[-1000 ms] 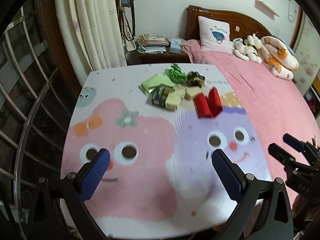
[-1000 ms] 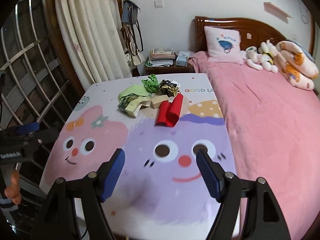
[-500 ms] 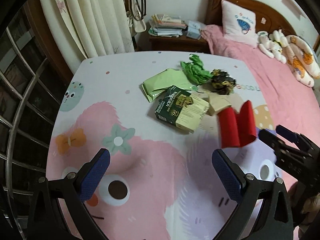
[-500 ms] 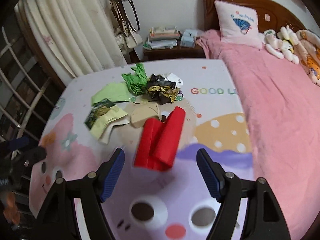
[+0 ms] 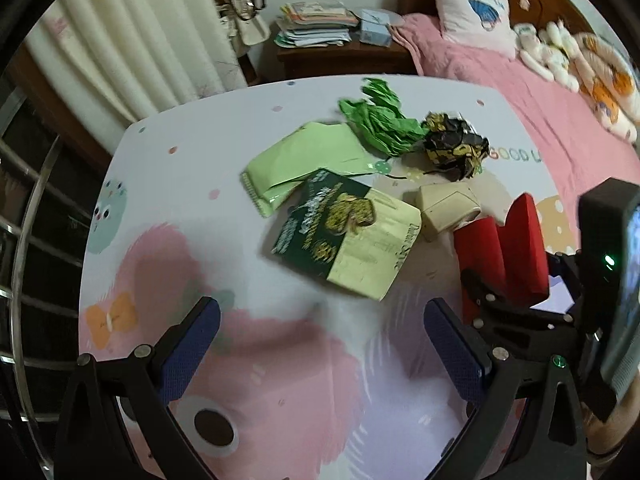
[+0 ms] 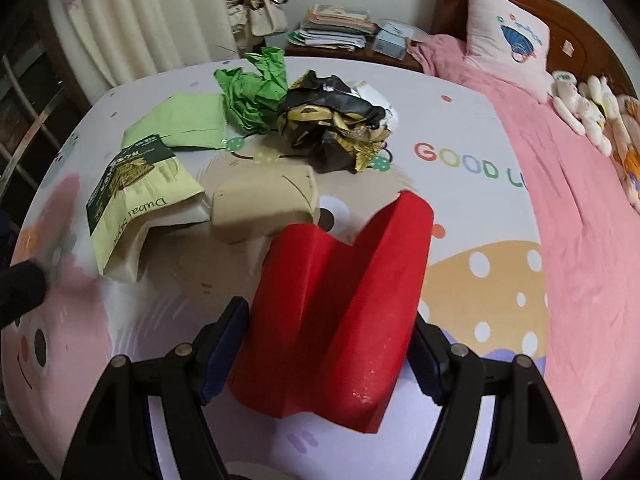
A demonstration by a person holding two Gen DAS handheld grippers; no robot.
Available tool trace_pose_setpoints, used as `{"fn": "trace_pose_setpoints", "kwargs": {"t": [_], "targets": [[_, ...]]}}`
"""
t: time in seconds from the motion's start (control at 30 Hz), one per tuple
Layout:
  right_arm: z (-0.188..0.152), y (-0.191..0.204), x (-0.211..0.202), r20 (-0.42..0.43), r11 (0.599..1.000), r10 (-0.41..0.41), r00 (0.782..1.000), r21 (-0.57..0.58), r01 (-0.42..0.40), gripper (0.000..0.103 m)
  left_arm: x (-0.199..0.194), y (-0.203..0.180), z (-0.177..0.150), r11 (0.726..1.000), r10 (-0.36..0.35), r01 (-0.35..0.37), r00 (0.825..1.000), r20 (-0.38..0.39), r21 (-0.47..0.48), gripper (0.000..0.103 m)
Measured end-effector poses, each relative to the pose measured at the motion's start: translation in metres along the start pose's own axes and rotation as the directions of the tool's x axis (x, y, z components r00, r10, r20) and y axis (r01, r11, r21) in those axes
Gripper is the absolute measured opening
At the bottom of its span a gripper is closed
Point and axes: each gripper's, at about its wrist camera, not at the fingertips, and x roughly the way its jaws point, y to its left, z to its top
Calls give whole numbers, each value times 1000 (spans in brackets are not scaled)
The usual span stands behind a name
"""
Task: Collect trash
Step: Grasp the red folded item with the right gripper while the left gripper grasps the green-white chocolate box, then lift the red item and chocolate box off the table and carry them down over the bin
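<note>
Trash lies on a cartoon-print tabletop (image 5: 132,240). A red folded card (image 6: 340,320) sits between the fingers of my right gripper (image 6: 328,320); the jaws stand wide on either side of it without visibly squeezing. My left gripper (image 5: 322,316) is open and empty, low over the pink print, just short of a green-and-yellow snack packet (image 5: 348,236). Beyond it lie a pale green pouch (image 5: 300,164), crumpled green paper (image 5: 380,120), a black-and-gold crumpled wrapper (image 5: 452,148) and a small beige box (image 5: 444,204). The red card (image 5: 500,256) shows at the right of the left wrist view.
A pink bed (image 6: 580,200) with a pillow (image 6: 508,36) and plush toys adjoins the table on the right. A nightstand piled with books (image 5: 316,28) stands behind, next to a cream curtain (image 5: 132,40). Metal window bars (image 5: 24,240) run along the left.
Both grippers have come down and forward toward the trash pile. The red card now lies between the right fingers, and the snack packet is close ahead of the left ones.
</note>
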Motion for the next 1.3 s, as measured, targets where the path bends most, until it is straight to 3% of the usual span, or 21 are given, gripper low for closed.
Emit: {"fn": "trace_pose_setpoints", "kwargs": {"t": [0.17, 0.37, 0.67, 0.77, 0.87, 1.0, 1.17, 1.23, 1.3], "targets": [[1, -8, -3, 14, 999, 52, 999, 5, -52, 44, 23, -27, 13, 995, 52, -50, 998, -29, 84, 101], [-4, -24, -6, 21, 995, 101, 995, 23, -102, 31, 53, -50, 23, 979, 159, -153, 987, -36, 135, 101], [-11, -35, -8, 44, 986, 155, 987, 48, -157, 28, 81, -50, 32, 951, 306, -305, 952, -26, 48, 100], [-12, -37, -7, 52, 986, 156, 986, 47, -158, 27, 81, -48, 32, 957, 290, -289, 957, -12, 16, 78], [-13, -39, -7, 56, 985, 165, 985, 48, -167, 24, 74, -51, 32, 950, 311, -311, 950, 21, 18, 65], [-15, -38, -8, 53, 983, 174, 983, 47, -177, 21, 55, -55, 33, 943, 327, -331, 940, 100, 29, 37], [-20, -33, -14, 56, 983, 178, 982, 41, -180, 19, 32, -45, 29, 954, 298, -300, 946, 127, -6, 21], [-23, -31, -21, 64, 981, 185, 981, 41, -188, 18, 21, -38, 26, 959, 284, -283, 949, 136, -21, 10], [-26, -30, -27, 71, 980, 193, 979, 41, -196, 18, 9, -32, 21, 968, 251, -248, 959, 134, -41, 10]]}}
